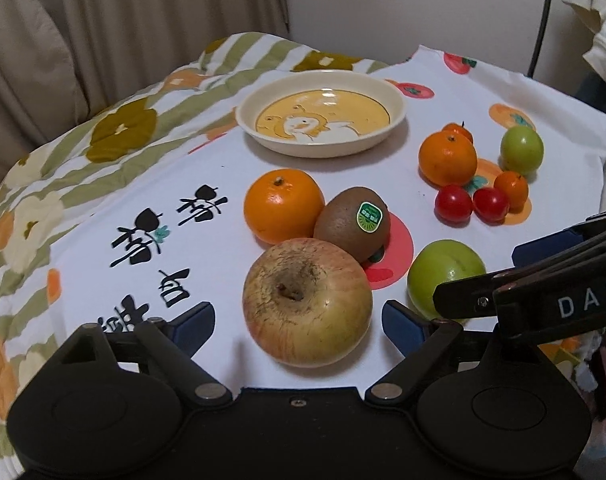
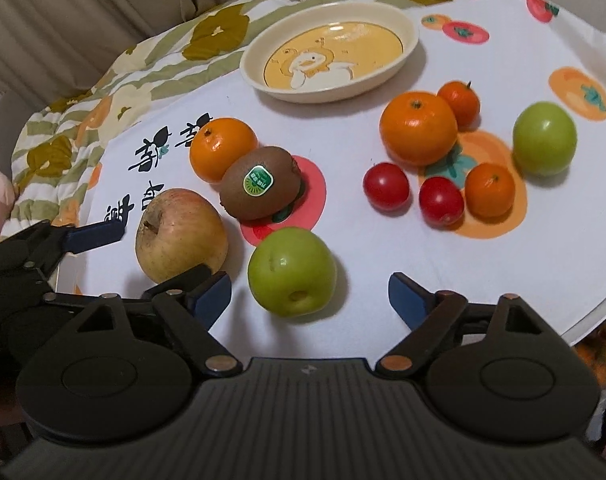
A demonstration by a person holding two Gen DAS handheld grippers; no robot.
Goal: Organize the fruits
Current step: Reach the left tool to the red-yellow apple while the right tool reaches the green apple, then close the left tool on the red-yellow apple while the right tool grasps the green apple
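A white cloth printed with fruit [image 1: 103,208] covers the table, laid over a flowered quilt [image 1: 115,128] at the far left edge. Near the far edge stands an empty cream plate [image 1: 395,100] with a duck painted inside.

The biggest fruit is the apple [image 1: 307,300], at the near edge and stem end up. It lies between the wide-spread jaws of the left gripper [image 1: 299,320], whose pads do not touch it. It looks heavy, hard and waxy, so the grip is best across its widest girth.

Behind it, an orange [image 1: 283,204] and a kiwi [image 1: 353,222] touch each other; the kiwi is softer and bruises easily.

A green plum [image 2: 293,272] lies just beside the apple toward the near right, in front of the right gripper [image 2: 311,300], which also stands open and empty. It is smooth, round and likely to roll.

Toward the far right corner cluster a second orange [image 2: 419,128], another green plum [image 2: 545,138], two small mandarins [image 2: 489,190] and two cherry tomatoes [image 2: 385,186]. The tomatoes are thin-skinned and want only light pressure.
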